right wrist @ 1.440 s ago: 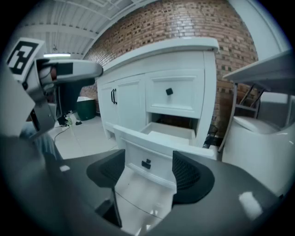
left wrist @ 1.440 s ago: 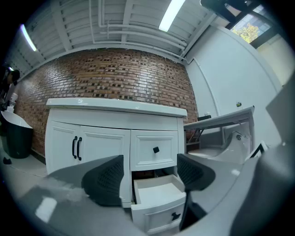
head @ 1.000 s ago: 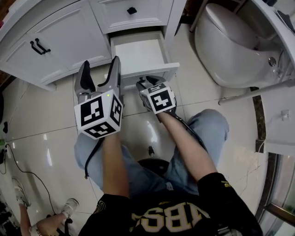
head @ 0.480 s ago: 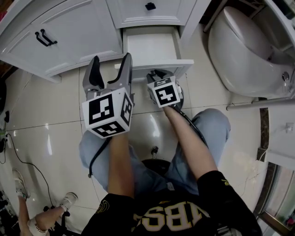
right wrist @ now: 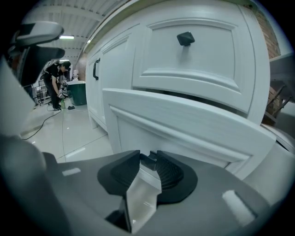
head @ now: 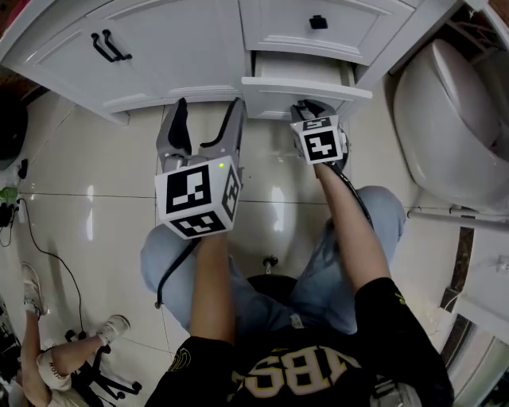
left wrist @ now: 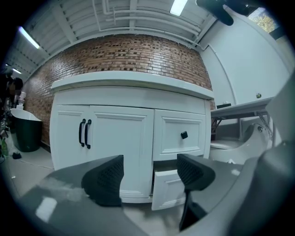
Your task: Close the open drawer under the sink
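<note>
The task's thing, the white wooden drawer (head: 306,86), is in the lower right part of the white vanity cabinet (head: 199,48). It is directly under a closed drawer that has a small black knob (head: 318,21). Its front panel stands a short way out from the cabinet face, so I judge the closing as mostly done but not finished.

The right gripper (head: 306,106) is placed against this front panel, just below its top edge, and this seems to be for pushing the drawer into the cabinet. Its claw is closed tight, with the pads together. A small dark piece shows at the tips, and I cannot tell whether it is the drawer's own knob or a part of the claw. The right forearm is stretched forward toward the cabinet, and the gripper points forward and somewhat downward.

The left gripper (head: 208,111) has no part in the push, I think. It hangs in front of the cabinet, to the left of the drawer and apart from the face, nearly level. Its claw is wide and nothing is between the pads. The left forearm is also reaching forward.
</note>
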Demonstrator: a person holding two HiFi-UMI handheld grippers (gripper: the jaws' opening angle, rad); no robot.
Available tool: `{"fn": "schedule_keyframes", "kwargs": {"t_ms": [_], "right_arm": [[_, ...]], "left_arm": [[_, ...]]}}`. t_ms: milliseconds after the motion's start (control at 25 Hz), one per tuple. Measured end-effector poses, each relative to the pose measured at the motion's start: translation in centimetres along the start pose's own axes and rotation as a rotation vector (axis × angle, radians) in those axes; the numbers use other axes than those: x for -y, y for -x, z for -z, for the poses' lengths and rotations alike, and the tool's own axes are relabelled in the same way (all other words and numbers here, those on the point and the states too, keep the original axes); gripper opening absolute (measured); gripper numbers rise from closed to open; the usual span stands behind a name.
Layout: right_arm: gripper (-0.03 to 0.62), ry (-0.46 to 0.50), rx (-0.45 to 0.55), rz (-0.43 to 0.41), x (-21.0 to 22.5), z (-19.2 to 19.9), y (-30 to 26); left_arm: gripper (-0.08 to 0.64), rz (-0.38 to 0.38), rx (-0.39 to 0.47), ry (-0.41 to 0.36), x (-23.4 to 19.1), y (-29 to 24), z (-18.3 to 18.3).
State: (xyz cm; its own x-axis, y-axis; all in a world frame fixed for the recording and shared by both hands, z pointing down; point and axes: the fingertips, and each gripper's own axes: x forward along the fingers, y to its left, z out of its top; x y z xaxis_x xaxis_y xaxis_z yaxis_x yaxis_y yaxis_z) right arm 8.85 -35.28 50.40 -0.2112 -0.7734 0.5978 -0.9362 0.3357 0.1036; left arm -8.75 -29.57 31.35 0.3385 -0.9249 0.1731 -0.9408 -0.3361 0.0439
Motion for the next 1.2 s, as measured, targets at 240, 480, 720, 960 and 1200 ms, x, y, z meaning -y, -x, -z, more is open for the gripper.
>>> {"fn": "schedule_keyframes", "kwargs": {"t_ms": [240,480,720,960,1200], "right_arm": [[0.12,0.008,0.035,0.041,3.4,-3.3,-4.5],[0.13,0.069,0.027,0.131,4.4,-4.1,-5.7],[0.12,0.004,0.065,0.013,3.9,-4.5,-5.5],[0.124,-0.042,0.239,-0.092,1.2,-7.2,2.1],[0.181,-0.006,0.377,-0.03,-1.4,-8.8,12.5]], "left_arm": [[0.367,-0.05,-0.036,-0.031,-3.2,-1.5,0.4],[0.367,-0.066,-0.071,-0.047,-5.3,-2.7,1.0],[0.371,-0.024,-0.064,-0.047,-3.3,-2.3,1.0],[0.371,0.053,-0.015,-0.058,0.4,0.0,-0.3],[0.371,0.123,0.043,-0.067,3.8,3.7,-1.8]]}}
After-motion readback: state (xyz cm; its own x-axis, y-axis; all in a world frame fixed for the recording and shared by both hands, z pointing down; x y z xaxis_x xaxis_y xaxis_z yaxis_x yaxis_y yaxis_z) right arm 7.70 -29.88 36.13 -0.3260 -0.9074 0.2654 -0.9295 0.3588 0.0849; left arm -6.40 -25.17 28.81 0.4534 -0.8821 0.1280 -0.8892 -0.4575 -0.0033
